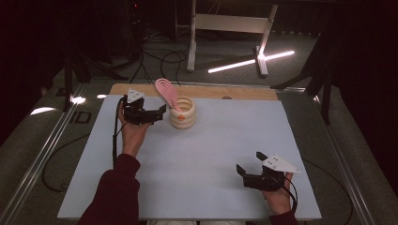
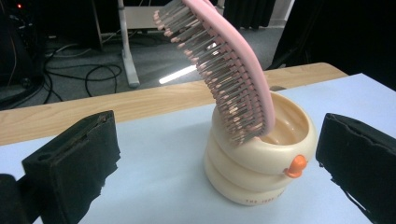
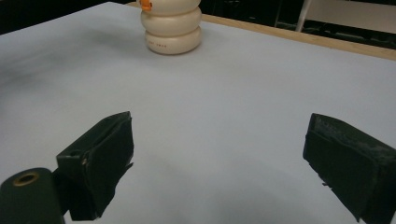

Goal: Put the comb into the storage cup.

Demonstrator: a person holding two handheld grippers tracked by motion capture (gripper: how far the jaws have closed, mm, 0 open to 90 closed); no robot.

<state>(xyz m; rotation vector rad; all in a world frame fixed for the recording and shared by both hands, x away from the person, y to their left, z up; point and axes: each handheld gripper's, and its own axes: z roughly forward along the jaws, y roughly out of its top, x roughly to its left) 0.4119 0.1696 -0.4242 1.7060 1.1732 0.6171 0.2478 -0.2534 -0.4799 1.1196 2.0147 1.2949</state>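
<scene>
A pink hairbrush [image 1: 167, 92] stands head-up in a cream ribbed cup [image 1: 183, 113] near the far edge of the white table mat [image 1: 197, 159], its handle down inside the cup and its bristled head leaning up and away to the left, well past the rim. The left gripper [image 1: 161, 112] sits just beside the cup on its left, jaws spread wide and holding nothing; through the left gripper view the cup [image 2: 261, 154] and the brush [image 2: 219, 70] sit between the two black pads, with neither pad touching them. The right gripper [image 1: 244, 172] rests low at the near right of the mat, well apart from the cup, its jaws also gaping and empty.

From where I stand, the step looks like taking the brush out of the cup, or else letting go of it after placing it; I can't tell which. If it is a pick, the left gripper would do best to rise and close on the brush's flat back and bristle side above the rim, not on the cup. The cup looks light and the brush leans hard, so a sideways pull could tip it; lifting along the slant of the handle seems safer. The right gripper could steady the cup's wall, low down near the orange knob [image 2: 296, 166].
</scene>
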